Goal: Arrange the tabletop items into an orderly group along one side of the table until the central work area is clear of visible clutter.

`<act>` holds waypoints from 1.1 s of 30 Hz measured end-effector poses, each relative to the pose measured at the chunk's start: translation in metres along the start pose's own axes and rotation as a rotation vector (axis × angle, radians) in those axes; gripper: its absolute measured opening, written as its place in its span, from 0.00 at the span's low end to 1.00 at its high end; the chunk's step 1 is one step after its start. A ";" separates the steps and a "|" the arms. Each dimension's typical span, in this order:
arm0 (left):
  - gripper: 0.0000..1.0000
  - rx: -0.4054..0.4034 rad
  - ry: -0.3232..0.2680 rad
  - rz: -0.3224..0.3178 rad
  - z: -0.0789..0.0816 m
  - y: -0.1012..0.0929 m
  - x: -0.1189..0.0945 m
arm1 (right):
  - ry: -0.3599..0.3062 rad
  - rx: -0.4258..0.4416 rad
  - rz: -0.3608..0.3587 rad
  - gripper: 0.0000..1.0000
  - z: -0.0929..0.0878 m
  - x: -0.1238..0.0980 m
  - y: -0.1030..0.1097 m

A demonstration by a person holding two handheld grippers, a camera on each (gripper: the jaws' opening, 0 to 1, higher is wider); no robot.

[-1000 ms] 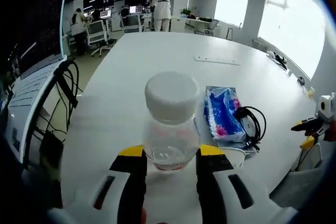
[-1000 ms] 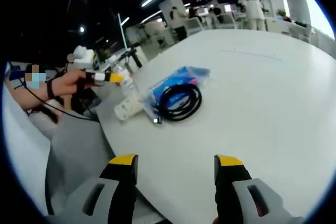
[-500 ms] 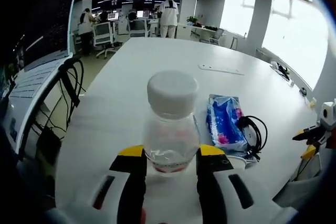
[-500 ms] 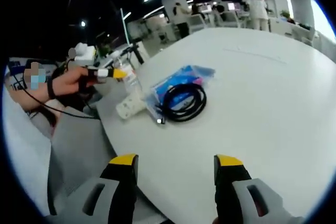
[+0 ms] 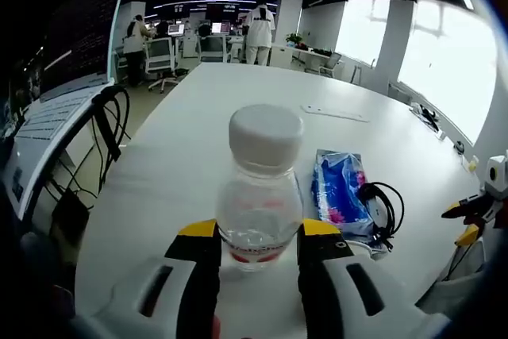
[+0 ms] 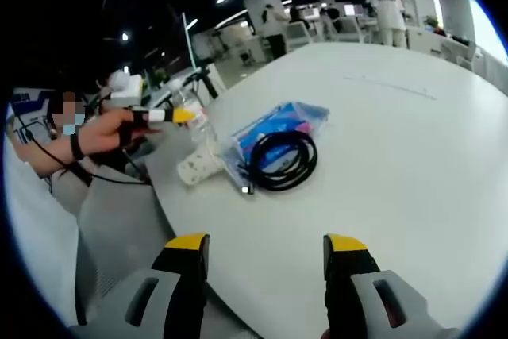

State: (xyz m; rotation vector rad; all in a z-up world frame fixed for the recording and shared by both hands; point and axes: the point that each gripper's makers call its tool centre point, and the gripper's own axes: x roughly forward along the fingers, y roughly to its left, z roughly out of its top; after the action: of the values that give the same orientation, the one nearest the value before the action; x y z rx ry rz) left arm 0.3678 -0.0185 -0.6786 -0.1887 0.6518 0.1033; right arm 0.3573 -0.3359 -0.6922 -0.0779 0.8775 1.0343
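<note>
A clear plastic bottle [image 5: 259, 188] with a white cap stands upright between the yellow-tipped jaws of my left gripper [image 5: 258, 232], which is shut on its lower body. To its right lie a blue tissue pack [image 5: 340, 190] and a coiled black cable [image 5: 382, 204]. In the right gripper view, the left gripper holds the bottle [image 6: 189, 110] at the table's near-left edge, beside a white power strip [image 6: 198, 167], the blue pack [image 6: 279, 126] and the cable [image 6: 284, 161]. My right gripper [image 6: 267, 248] hangs open over bare table with nothing between its jaws.
The big white table [image 5: 238, 101] runs far back. A flat white strip [image 5: 333, 113] lies on it further away. Cables and a monitor edge [image 5: 95, 125] stand off the table's left side. Office chairs and people [image 5: 258, 25] are in the background. A person's hand [image 6: 107, 131] holds the left gripper.
The bottle stays gripped in the left jaws. Both views have drifted slightly, and the left gripper view has shifted a little relative to the table. The pack, cable and power strip have not moved.
</note>
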 end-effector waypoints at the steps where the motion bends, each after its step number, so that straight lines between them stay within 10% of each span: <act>1: 0.37 0.003 0.007 -0.002 -0.001 0.000 0.002 | 0.001 0.000 -0.001 0.59 0.000 0.000 0.000; 33: 0.37 -0.033 -0.005 -0.032 -0.017 0.002 0.014 | -0.011 0.047 -0.037 0.59 -0.003 0.005 -0.001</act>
State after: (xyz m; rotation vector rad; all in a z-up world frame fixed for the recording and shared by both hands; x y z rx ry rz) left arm 0.3684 -0.0193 -0.7012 -0.2307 0.6420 0.0836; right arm 0.3572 -0.3339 -0.6981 -0.0490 0.8862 0.9782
